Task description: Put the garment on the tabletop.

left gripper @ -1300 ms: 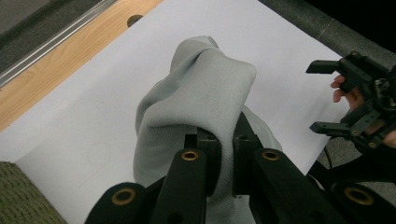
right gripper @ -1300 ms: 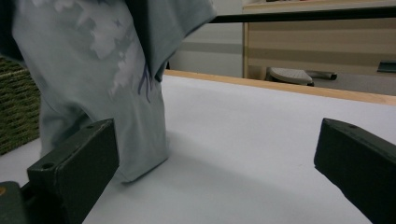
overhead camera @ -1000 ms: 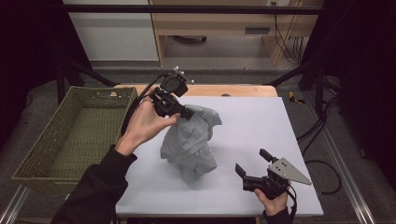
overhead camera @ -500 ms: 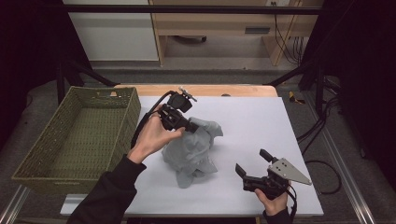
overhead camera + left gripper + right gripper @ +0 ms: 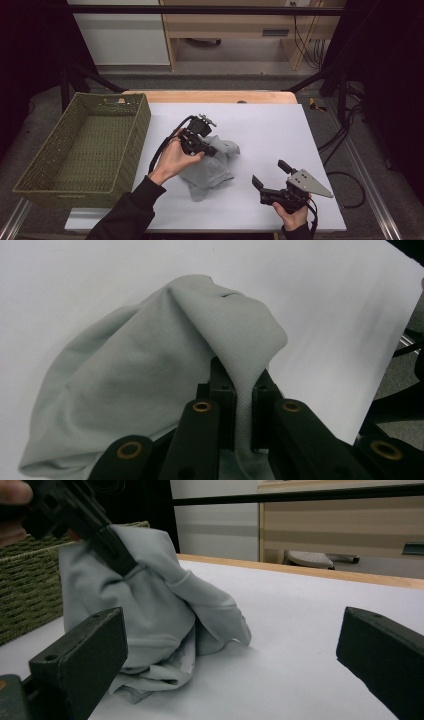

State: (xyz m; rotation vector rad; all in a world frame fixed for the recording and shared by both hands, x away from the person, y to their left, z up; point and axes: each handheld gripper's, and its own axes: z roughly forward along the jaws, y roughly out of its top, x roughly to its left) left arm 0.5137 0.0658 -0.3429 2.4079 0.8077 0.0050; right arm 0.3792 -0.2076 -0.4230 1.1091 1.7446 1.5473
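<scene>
A light grey garment [image 5: 212, 170] lies bunched on the white table top [image 5: 270, 125], left of centre. My left gripper [image 5: 215, 150] is shut on a fold near its top; in the left gripper view the cloth [image 5: 150, 370] runs down between the two black jaws, pinched tight. The same garment [image 5: 150, 610] rises as a heap in the right gripper view, with the left gripper [image 5: 117, 557] clamped on its upper edge. My right gripper [image 5: 270, 176] rests low near the table's front right, open, with nothing between its fingers and a hand's width from the cloth.
A green woven basket [image 5: 60, 165] stands at the table's left edge, its wall [image 5: 25, 595] just behind the garment. A wooden strip [image 5: 210, 96] runs along the table's far edge. Cables [image 5: 345, 150] hang off the right side.
My left gripper has come down toward the table with the garment, which hung tall before and now slumps into a lower heap. The right gripper has stayed put.
</scene>
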